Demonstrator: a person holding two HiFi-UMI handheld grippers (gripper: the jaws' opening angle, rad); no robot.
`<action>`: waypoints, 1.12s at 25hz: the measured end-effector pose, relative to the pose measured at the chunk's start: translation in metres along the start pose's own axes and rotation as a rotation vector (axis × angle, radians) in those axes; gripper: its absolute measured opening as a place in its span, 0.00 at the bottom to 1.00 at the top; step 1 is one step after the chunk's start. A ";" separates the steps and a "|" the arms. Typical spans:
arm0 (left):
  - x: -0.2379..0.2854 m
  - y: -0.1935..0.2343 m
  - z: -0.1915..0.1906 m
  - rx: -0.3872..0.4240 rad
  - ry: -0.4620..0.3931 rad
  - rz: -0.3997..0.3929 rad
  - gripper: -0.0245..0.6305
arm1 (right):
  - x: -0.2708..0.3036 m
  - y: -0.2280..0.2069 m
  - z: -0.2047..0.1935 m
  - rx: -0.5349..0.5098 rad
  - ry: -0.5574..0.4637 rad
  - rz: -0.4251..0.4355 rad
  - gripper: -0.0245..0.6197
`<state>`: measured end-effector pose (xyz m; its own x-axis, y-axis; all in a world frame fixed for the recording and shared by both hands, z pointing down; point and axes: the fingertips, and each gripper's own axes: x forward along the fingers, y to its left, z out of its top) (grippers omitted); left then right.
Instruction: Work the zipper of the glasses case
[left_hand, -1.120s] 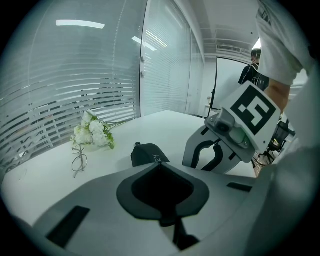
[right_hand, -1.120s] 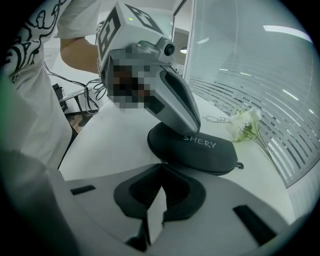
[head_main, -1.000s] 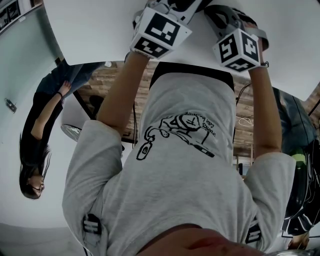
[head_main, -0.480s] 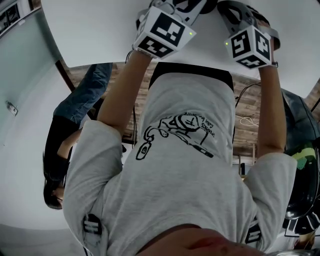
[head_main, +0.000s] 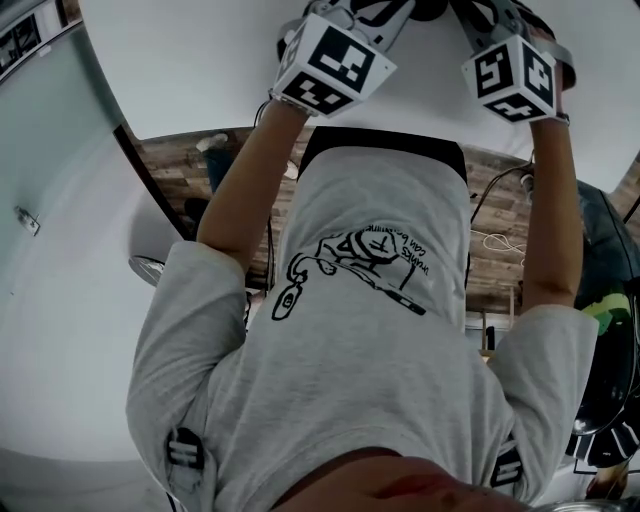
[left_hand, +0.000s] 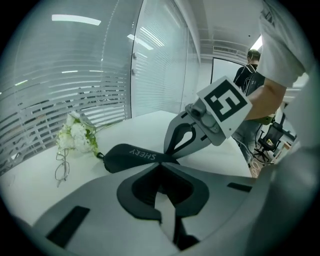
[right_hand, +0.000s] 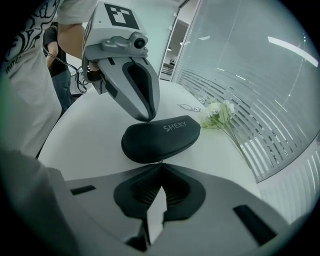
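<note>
One black case (right_hand: 160, 134) lies mid-frame on the white surface (right_hand: 95, 135). Two claws, left (left_hand: 162, 161) and right (right_hand: 160, 163), both closed, tips touching its edges.

Low in front, right gripper (right_hand: 160, 166) closed on a tiny silvery zipper pull (right_hand: 160, 162) at the near edge of a black glasses case (right_hand: 160, 136) marked SHERY, flat on a white table (right_hand: 95, 135). From above, left gripper (right_hand: 145, 118), tip touching the far edge. Beyond, white flowers (right_hand: 217, 111) and spectacles (right_hand: 188, 106).
</note>
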<state>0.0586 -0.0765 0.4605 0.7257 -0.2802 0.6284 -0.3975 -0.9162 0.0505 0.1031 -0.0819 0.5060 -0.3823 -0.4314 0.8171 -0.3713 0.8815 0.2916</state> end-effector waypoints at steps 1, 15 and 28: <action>0.000 0.005 0.007 0.000 -0.023 0.007 0.07 | 0.003 -0.003 0.000 -0.002 0.000 0.002 0.05; 0.035 0.034 0.034 0.201 0.030 0.039 0.07 | 0.002 0.001 -0.013 0.003 0.005 -0.008 0.05; 0.044 0.037 0.039 0.206 0.043 0.026 0.07 | -0.001 0.010 -0.022 0.066 -0.002 0.021 0.05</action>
<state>0.0974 -0.1333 0.4599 0.6906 -0.2957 0.6600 -0.2893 -0.9494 -0.1227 0.1184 -0.0680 0.5191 -0.3923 -0.4136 0.8216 -0.4183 0.8757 0.2411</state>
